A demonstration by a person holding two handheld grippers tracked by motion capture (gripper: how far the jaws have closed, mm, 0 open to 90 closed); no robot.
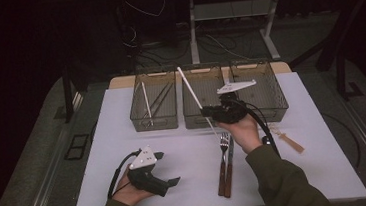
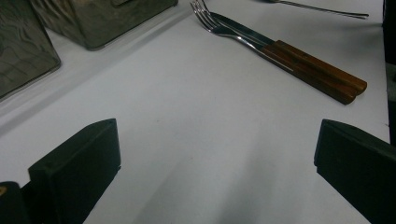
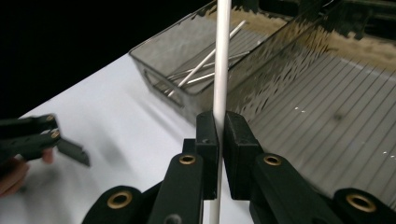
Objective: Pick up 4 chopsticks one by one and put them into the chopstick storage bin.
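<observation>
My right gripper [image 3: 219, 135] pinching thin white plastic stick [image 3: 221, 56] at frame centre, over middle clear mesh bin [image 1: 207, 118], my left gripper [image 2: 215, 158] jaws spread, lower left, above white table [image 2: 196, 126].

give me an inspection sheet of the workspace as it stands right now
surface: white table top, bare between the hands
job's things: white stick upright in the right gripper; more sticks in the left bin; middle bin and right bin stand beside it
clutter: fork and knife with wooden handles side by side; wooden stick near the right edge
grippers: right gripper shut on the white stick over the bins; left gripper open, nothing between its jaws, low over the table
cables: a black cable trails from the right gripper
surroundings: dark floor, table legs and loose wires behind the table
</observation>
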